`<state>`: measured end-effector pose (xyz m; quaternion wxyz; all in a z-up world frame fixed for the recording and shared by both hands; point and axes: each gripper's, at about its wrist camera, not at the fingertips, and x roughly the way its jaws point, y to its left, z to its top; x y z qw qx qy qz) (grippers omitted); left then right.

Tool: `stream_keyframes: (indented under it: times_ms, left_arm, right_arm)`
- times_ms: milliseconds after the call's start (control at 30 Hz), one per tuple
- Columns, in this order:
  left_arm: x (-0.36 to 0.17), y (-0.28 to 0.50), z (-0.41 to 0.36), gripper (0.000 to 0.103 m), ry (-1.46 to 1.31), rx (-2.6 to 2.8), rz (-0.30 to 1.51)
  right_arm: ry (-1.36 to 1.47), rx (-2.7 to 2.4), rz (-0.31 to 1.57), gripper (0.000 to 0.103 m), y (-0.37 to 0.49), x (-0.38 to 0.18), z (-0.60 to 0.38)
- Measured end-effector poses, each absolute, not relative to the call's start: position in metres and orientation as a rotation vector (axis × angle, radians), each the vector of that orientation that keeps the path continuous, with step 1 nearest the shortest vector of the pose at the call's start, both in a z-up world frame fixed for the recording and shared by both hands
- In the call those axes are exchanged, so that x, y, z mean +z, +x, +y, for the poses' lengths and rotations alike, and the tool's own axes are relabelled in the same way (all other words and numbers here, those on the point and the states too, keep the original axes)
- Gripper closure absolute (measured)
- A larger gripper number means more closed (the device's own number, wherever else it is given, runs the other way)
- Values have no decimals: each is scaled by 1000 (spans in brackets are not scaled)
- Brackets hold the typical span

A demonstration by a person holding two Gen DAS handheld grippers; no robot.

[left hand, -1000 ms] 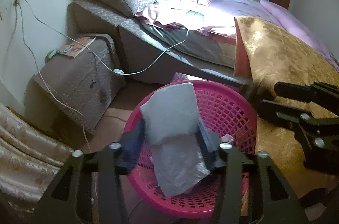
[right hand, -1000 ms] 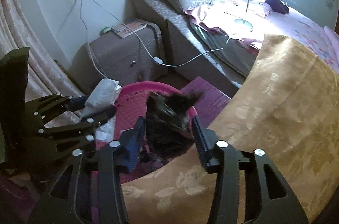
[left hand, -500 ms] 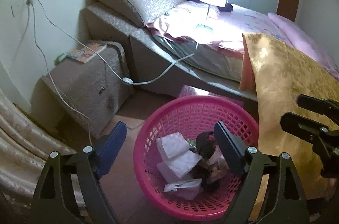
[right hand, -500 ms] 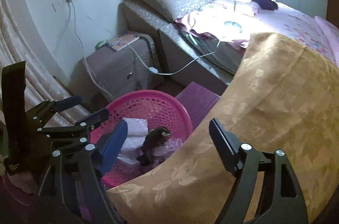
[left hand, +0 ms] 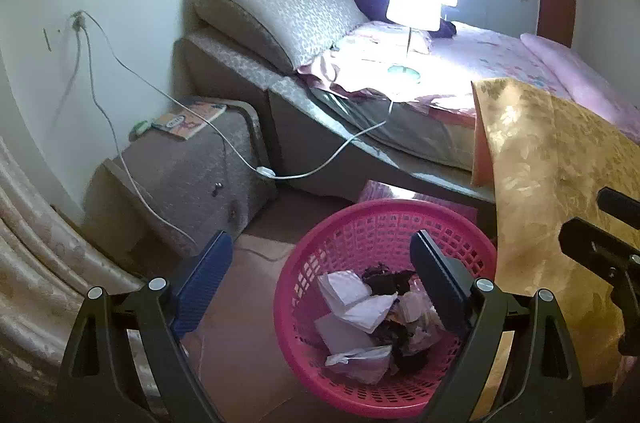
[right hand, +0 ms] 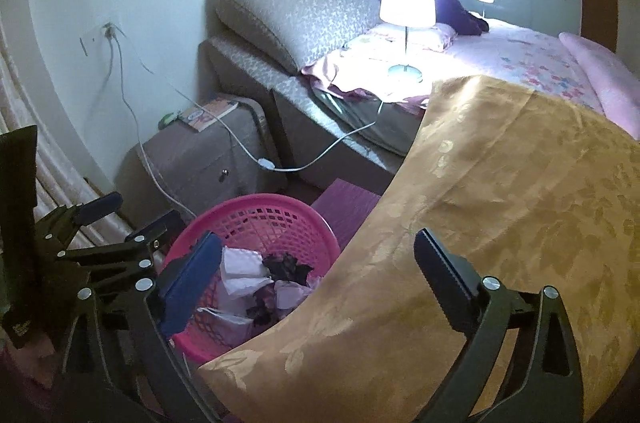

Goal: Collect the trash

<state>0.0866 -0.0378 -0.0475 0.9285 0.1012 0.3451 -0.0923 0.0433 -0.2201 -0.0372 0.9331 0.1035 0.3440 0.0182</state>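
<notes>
A pink plastic basket (left hand: 384,219) stands on the floor beside the bed; it also shows in the right wrist view (right hand: 276,203). Inside lie white crumpled papers (left hand: 352,307) and a dark clump of trash (left hand: 390,279). My left gripper (left hand: 320,277) is open and empty, held above the basket's left side. My right gripper (right hand: 320,271) is open and empty, above the basket's right rim and the gold bedspread (right hand: 500,203). Each gripper shows at the edge of the other's view.
A grey nightstand (left hand: 188,175) with a book (left hand: 188,121) stands left of the basket. White cables (left hand: 260,169) run from the wall socket to a lit lamp (left hand: 414,7) on the bed. A curtain (left hand: 36,263) hangs at the left.
Both grippers opened and dropped their loads into the basket: the left let go of grey-white paper, the right a dark clump. Both then pulled back and up.
</notes>
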Motion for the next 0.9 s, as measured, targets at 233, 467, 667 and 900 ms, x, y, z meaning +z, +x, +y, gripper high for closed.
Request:
stream_keyframes:
  times_ms: [233,467,667,900]
  left_arm:
    - [-31,74,-34,14,204,-172,650]
    - [-21,53,-27,13,244,-130,595]
    - [-5,38,-16,11,214,-128,591]
    - [1,21,-19,11,199,-139,611]
  right_arm:
    - [215,35,667,7,32,-24,-218]
    - [206,34,631,7,15,-8,-209]
    - [216,29,609,7,2,4,-207]
    - [225,-1,628,7,-8,-2,-208]
